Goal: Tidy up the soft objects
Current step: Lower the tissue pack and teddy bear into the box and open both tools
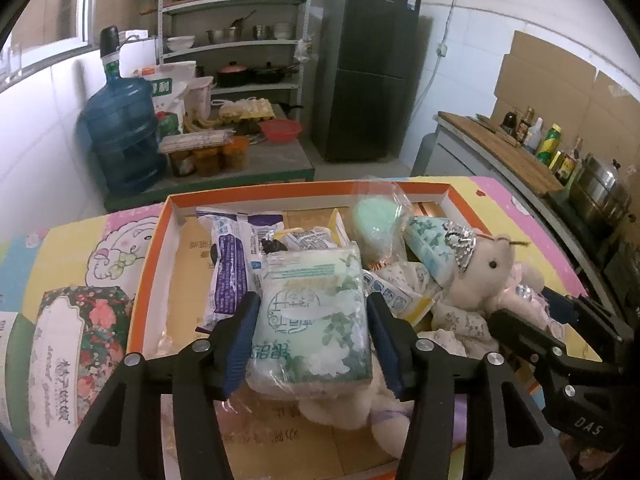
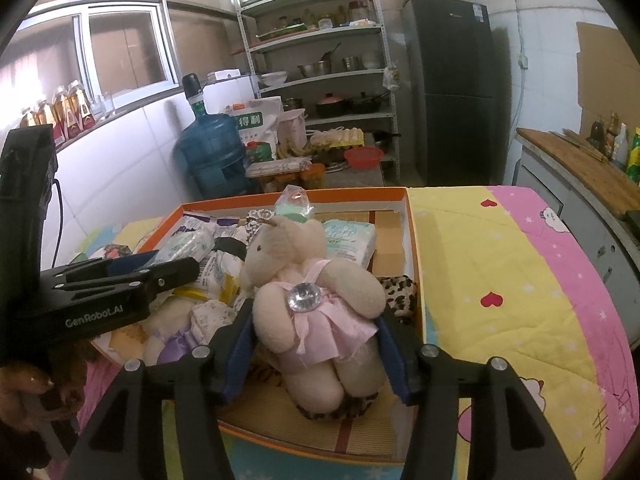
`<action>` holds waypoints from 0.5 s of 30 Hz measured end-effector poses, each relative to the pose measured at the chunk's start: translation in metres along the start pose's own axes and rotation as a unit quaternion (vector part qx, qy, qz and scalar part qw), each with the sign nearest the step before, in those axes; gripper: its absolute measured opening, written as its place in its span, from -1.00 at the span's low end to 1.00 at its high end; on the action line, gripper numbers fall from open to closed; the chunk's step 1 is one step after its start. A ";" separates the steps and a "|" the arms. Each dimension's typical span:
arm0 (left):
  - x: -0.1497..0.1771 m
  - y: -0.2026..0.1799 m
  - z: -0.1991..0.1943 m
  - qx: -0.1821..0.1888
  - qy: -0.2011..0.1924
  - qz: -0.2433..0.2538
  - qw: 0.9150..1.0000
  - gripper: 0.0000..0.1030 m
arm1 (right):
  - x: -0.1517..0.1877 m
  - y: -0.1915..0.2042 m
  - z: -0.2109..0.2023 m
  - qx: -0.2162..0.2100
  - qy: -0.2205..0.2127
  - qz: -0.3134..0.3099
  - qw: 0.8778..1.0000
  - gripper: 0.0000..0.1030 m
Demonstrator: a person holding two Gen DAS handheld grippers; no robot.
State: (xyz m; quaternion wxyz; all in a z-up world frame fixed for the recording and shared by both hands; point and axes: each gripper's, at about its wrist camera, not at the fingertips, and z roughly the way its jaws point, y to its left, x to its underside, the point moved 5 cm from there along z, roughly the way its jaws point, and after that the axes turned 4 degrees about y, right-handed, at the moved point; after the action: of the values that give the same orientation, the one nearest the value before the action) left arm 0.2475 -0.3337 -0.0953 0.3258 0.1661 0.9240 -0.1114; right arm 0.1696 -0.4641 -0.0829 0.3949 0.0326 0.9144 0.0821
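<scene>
An orange-rimmed cardboard box (image 1: pixel 280 194) lies on a cartoon-print quilt and holds several soft things. A pale green tissue pack (image 1: pixel 312 320) rests on a cream plush toy in the box, between the fingers of my left gripper (image 1: pixel 312 300); its blue pads stand just off the pack's sides, open. A cream plush elephant (image 2: pixel 304 312) in a pink dress with a gem sits in the box (image 2: pixel 414 260) between the fingers of my right gripper (image 2: pixel 314 314), whose pads are slightly apart from it. The left gripper (image 2: pixel 120 276) reaches in from the left.
In the box lie a purple-and-white packet (image 1: pixel 228 276), a green puff in clear wrap (image 1: pixel 378 220) and a blue tissue pack (image 2: pixel 348 238). A floral tin (image 1: pixel 80 332) lies left of the box. Beyond are a water jug (image 1: pixel 120 132), shelves and a fridge (image 1: pixel 368 68).
</scene>
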 end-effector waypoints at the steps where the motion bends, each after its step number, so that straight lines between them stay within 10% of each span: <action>1: 0.000 0.001 -0.002 0.000 -0.003 0.000 1.000 0.15 | 0.000 0.000 -0.001 -0.001 -0.002 0.000 1.000 0.21; 15: -0.005 0.011 -0.040 -0.022 -0.061 -0.010 0.998 0.25 | -0.005 0.004 -0.025 0.009 -0.036 0.002 0.999 0.39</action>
State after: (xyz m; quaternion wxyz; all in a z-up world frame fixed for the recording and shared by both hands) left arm 0.2321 -0.3120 -0.0626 0.3844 0.1420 0.9062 -0.1040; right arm 0.1552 -0.4644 -0.0615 0.4268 0.0408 0.9004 0.0739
